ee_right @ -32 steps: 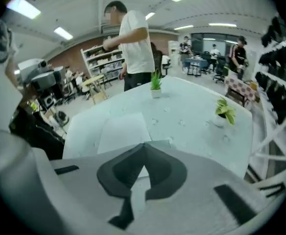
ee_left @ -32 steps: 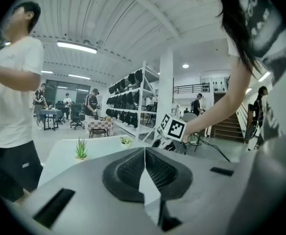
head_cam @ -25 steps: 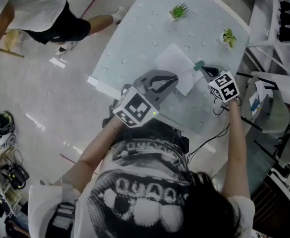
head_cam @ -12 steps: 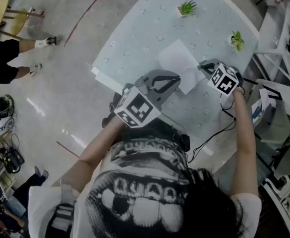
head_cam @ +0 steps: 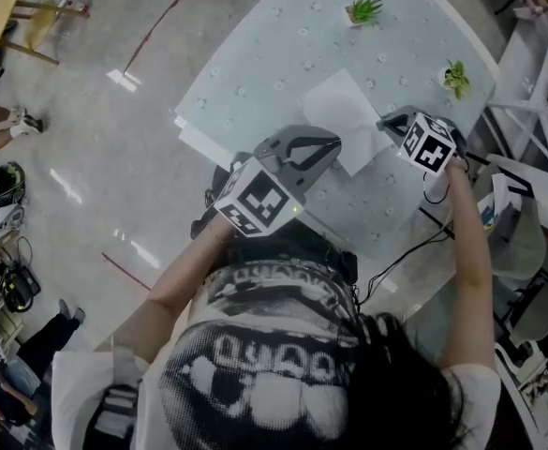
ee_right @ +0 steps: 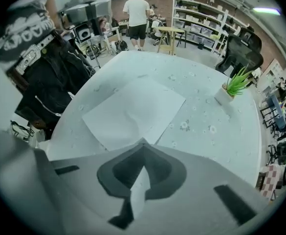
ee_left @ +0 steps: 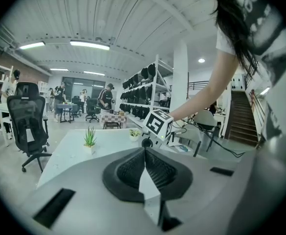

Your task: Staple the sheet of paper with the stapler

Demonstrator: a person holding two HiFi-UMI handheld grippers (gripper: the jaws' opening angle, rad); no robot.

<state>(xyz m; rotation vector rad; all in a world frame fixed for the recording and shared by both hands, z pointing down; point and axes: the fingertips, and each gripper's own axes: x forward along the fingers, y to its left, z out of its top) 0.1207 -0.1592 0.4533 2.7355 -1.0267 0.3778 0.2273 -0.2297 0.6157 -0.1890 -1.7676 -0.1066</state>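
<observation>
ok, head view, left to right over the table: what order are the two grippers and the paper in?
left gripper → sheet of paper → right gripper

Your sheet of paper (head_cam: 339,111) lies flat on the table (head_cam: 274,54), toward the edge nearest you. From the sheet, one potted plant (head_cam: 364,9) stands on the table at 12 o'clock, well apart from it, and a second plant (head_cam: 456,78) stands at 2 o'clock near the table's rim. Your right gripper (head_cam: 392,122) is over the sheet's 3 o'clock corner. Your left gripper (head_cam: 330,143) is at its 7 o'clock edge.
</observation>
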